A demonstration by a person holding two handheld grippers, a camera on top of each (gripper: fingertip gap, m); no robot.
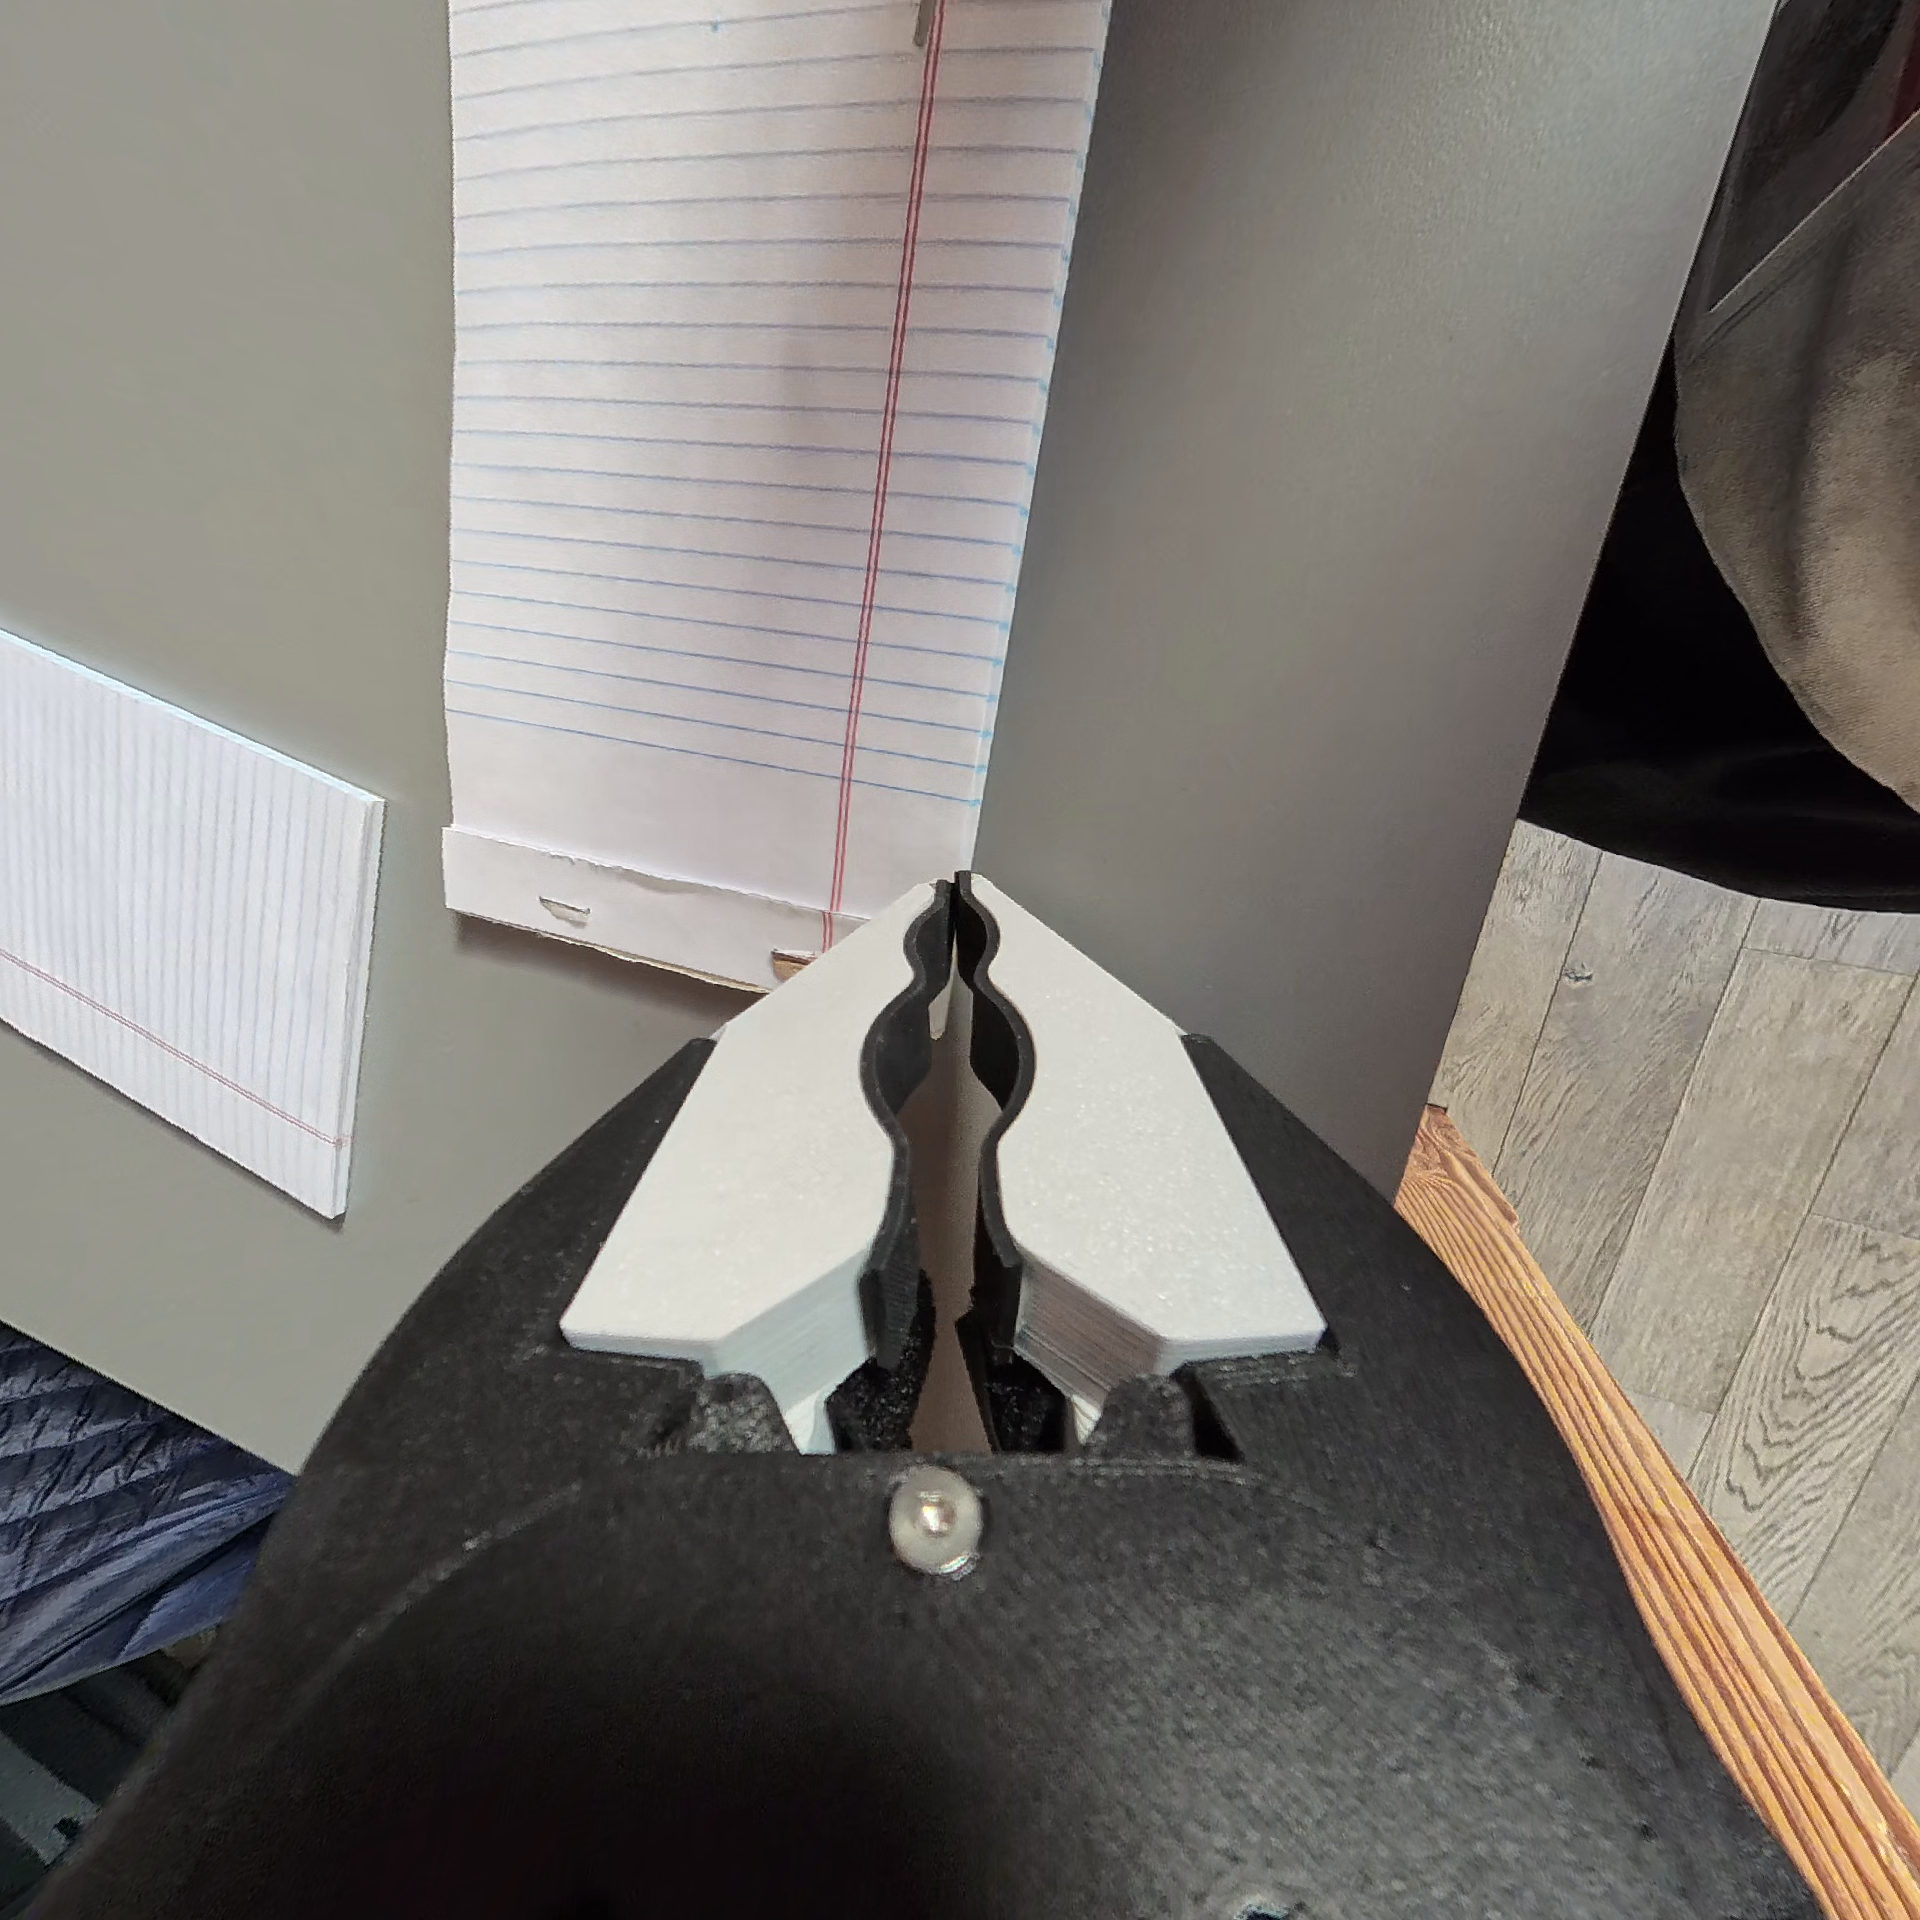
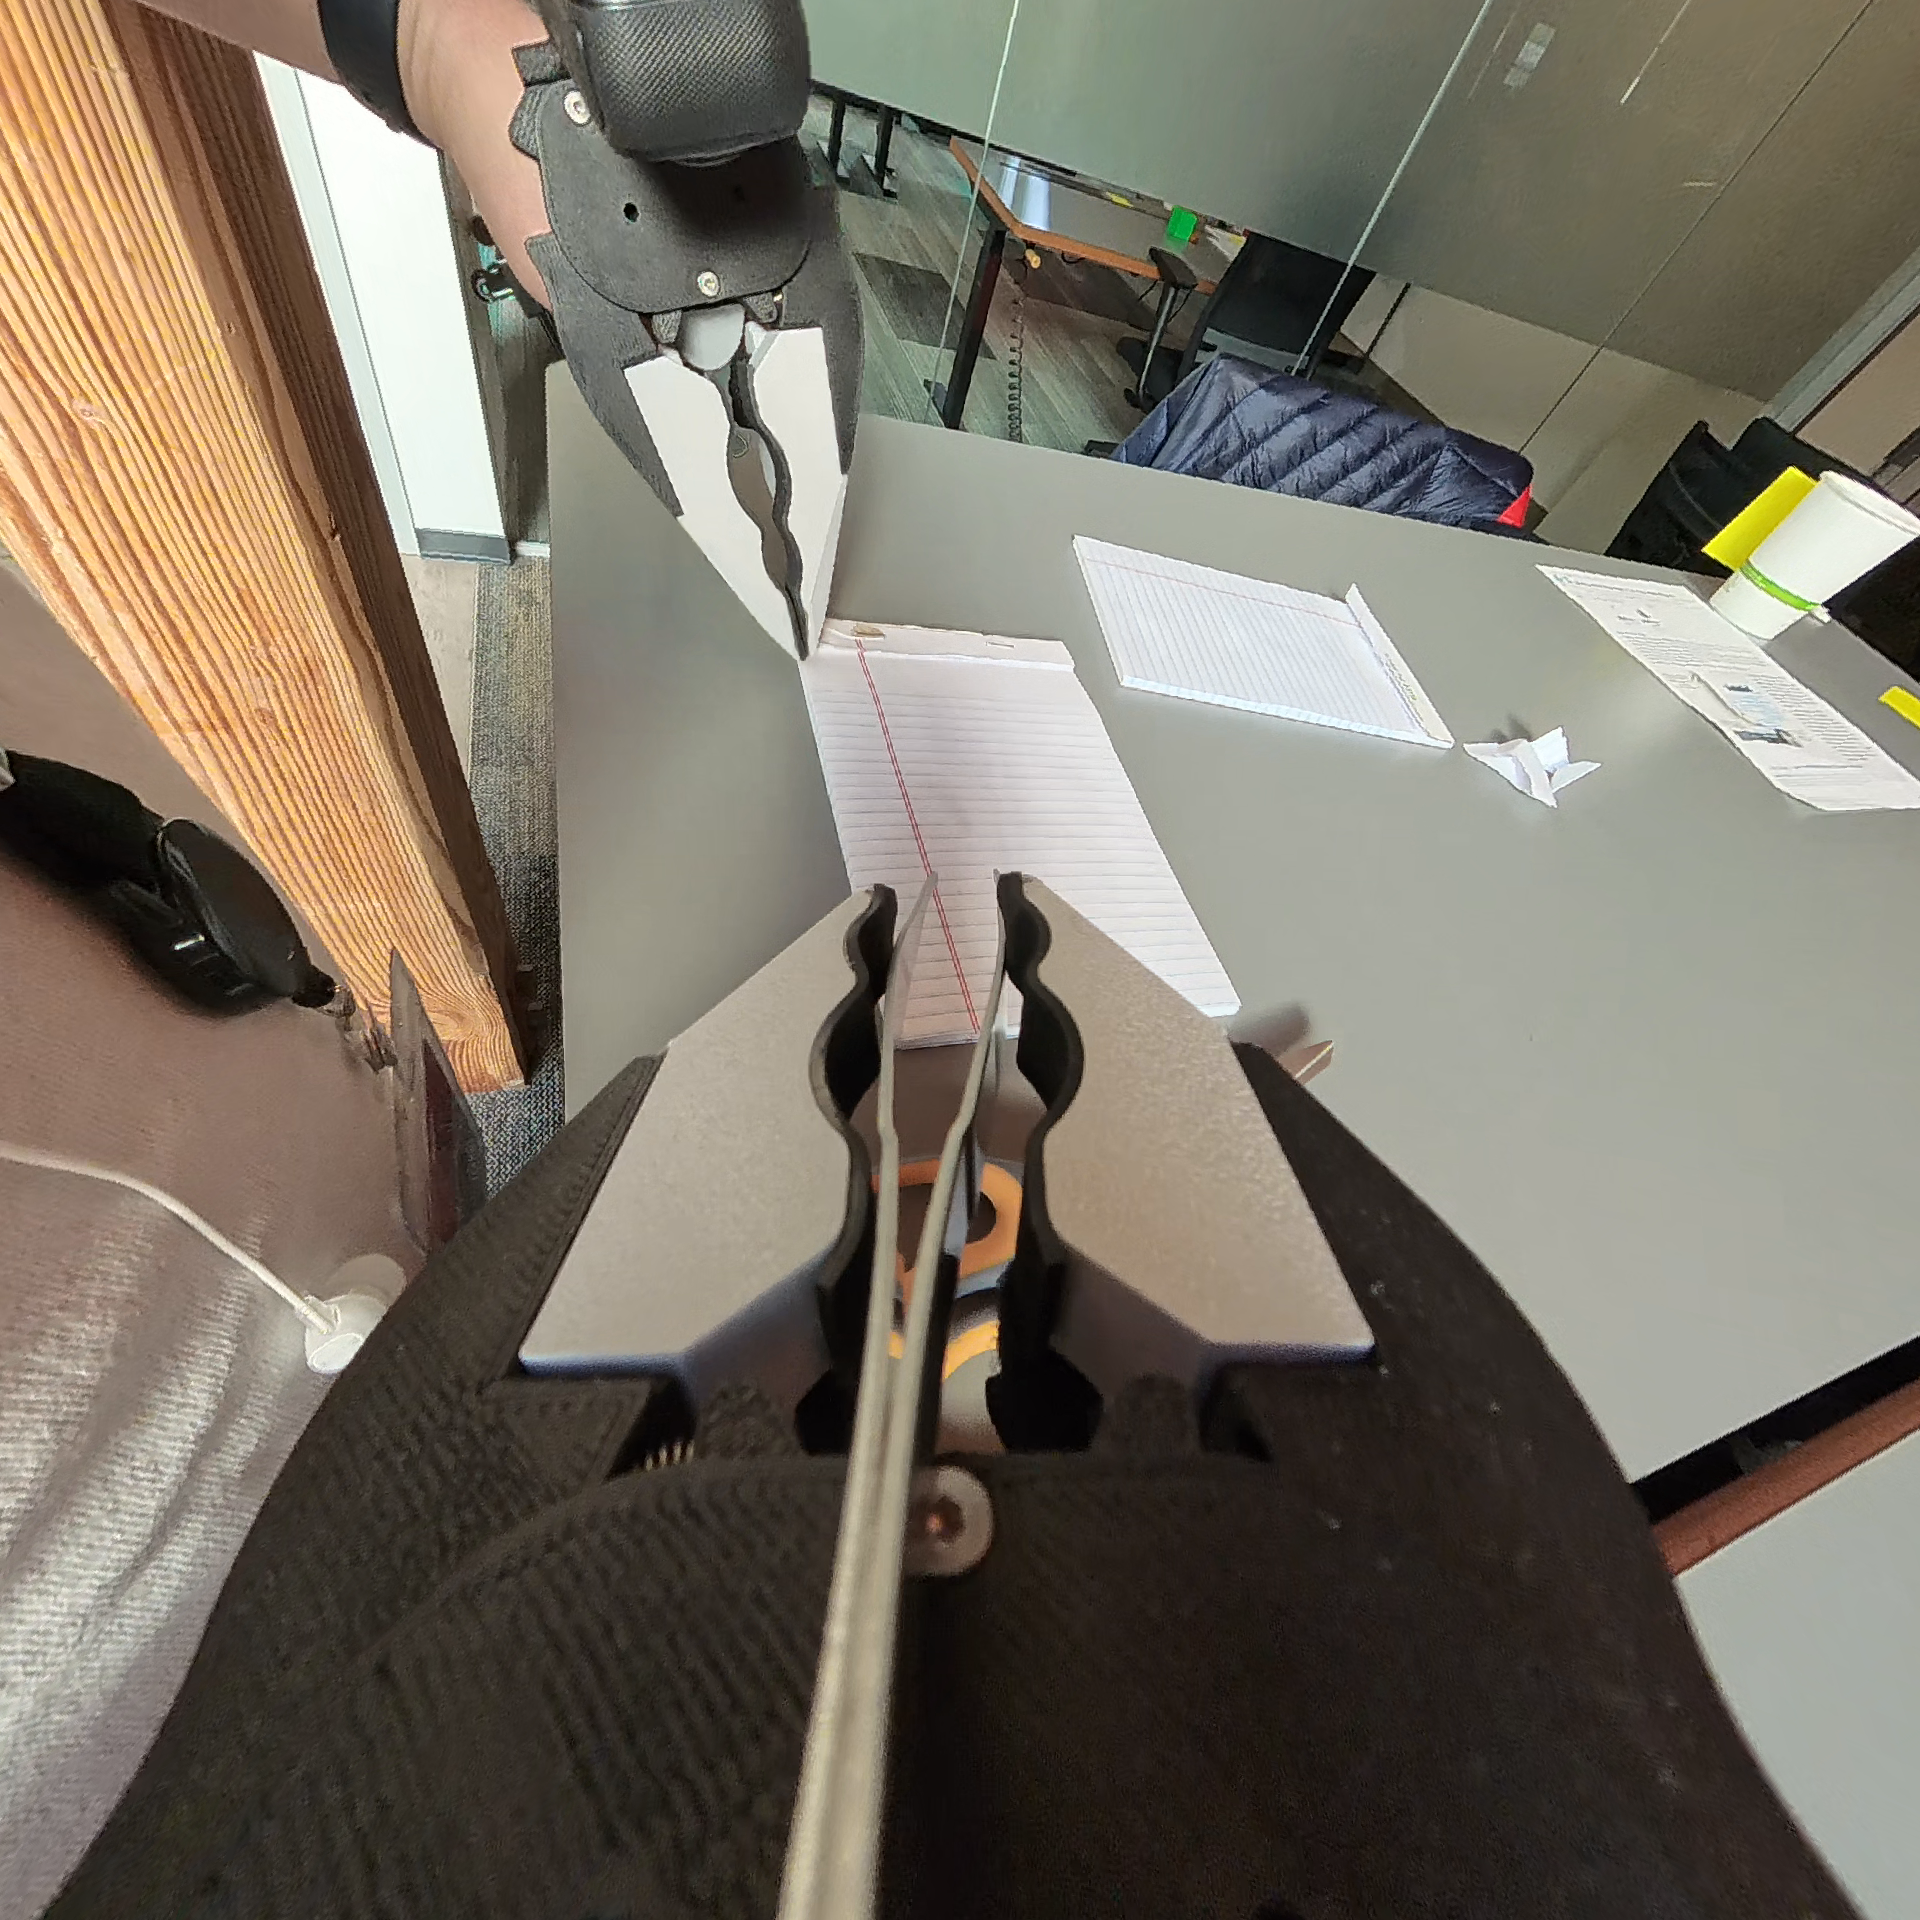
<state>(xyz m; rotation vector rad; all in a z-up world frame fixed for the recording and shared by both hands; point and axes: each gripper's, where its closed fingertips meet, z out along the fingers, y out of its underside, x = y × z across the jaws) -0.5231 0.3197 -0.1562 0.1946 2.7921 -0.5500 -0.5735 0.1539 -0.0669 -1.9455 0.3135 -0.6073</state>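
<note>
A white lined notepad (image 1: 727, 468) lies on the grey table (image 1: 1247, 520). My left gripper (image 1: 956, 883) is shut, with its tips at the corner of the pad's stapled end. It also shows in the right wrist view (image 2: 805, 644), held by a hand and pointing down onto that corner. My right gripper (image 2: 940, 888) is shut on scissors (image 2: 852, 1610) with orange handles. The metal blades stand slightly apart, and their tips are over the near end of the notepad (image 2: 997, 810).
A second lined pad (image 2: 1247, 634) lies farther right, with a folded paper scrap (image 2: 1532, 758), a printed sheet (image 2: 1725, 686) and a paper cup (image 2: 1808, 561) beyond. A wooden post (image 2: 208, 520) stands left of the table. A dark blue jacket (image 2: 1320, 436) hangs behind. The tips of one gripper are about 20 centimetres away from the tips of the other.
</note>
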